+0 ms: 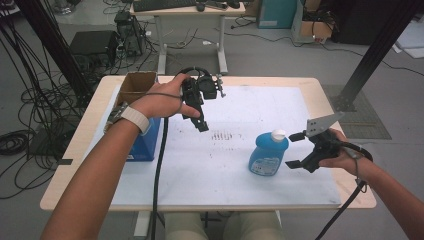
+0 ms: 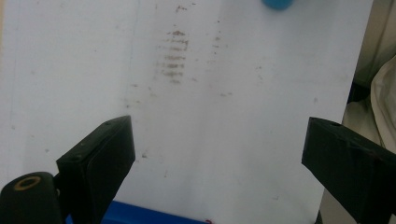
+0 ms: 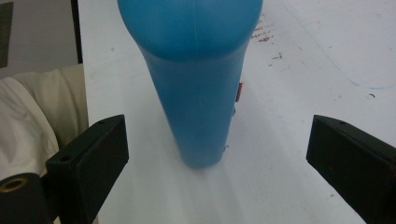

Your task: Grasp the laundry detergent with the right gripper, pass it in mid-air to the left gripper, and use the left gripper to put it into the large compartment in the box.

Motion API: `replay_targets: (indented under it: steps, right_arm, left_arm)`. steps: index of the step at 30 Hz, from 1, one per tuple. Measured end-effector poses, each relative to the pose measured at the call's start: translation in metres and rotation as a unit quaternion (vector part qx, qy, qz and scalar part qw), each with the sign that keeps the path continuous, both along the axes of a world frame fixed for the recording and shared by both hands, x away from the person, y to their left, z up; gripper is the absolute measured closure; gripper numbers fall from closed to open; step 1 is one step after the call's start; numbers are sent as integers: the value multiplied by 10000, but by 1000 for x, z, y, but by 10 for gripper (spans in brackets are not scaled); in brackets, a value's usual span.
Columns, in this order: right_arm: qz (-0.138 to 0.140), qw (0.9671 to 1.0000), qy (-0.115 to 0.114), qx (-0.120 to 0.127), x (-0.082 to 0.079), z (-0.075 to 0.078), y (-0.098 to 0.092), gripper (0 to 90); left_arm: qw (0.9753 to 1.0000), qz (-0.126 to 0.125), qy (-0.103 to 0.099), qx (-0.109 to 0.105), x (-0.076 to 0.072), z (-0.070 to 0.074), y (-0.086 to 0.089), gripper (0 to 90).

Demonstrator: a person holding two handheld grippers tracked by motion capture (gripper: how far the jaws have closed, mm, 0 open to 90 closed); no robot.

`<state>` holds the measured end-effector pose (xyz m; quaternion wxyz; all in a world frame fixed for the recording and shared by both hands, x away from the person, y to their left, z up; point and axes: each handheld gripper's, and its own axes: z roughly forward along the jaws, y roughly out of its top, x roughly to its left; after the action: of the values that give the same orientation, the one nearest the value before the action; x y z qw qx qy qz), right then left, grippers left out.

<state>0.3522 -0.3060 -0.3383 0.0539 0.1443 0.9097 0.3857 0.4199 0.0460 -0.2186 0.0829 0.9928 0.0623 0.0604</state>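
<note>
Box: blue box at table's 9 o'clock edge, under the left forearm; open brown cardboard box just behind it at 10 o'clock.
Left gripper: left gripper held above the white mat, around 11 o'clock of table centre, jaws pointing down toward 5 o'clock. Jaws spread wide, nothing between them. In the left gripper view the 2 black jaws frame bare mat with a smudge patch at 12 o'clock; a blue strip sits at the bottom edge.
Smudge: dark marks on mat near centre, between left gripper and bottle.
Bottle: blue bottle with white cap, upright on the mat, at about 4 o'clock of table centre, well apart from the left gripper.
Right gripper: right gripper at bottle's 3 o'clock, just beside it, jaws parted wide and aimed at it. In the right gripper view the bottle stands centred between the 2 jaws, touching neither; clear gap each side. Not gripping.
Right hand: hand at table's 3 o'clock edge, cable trailing toward 6 o'clock.
Table: light wood table rim showing around the mat.
</note>
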Motion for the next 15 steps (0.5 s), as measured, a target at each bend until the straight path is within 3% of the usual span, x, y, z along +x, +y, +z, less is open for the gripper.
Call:
replay_targets:
  steps: [15]
  right_arm:
    - [-3,9998,-46,217,-1,-8,-1,58]
  left_arm:
    - [10000,38,-13,-45,-1,0,2,99]
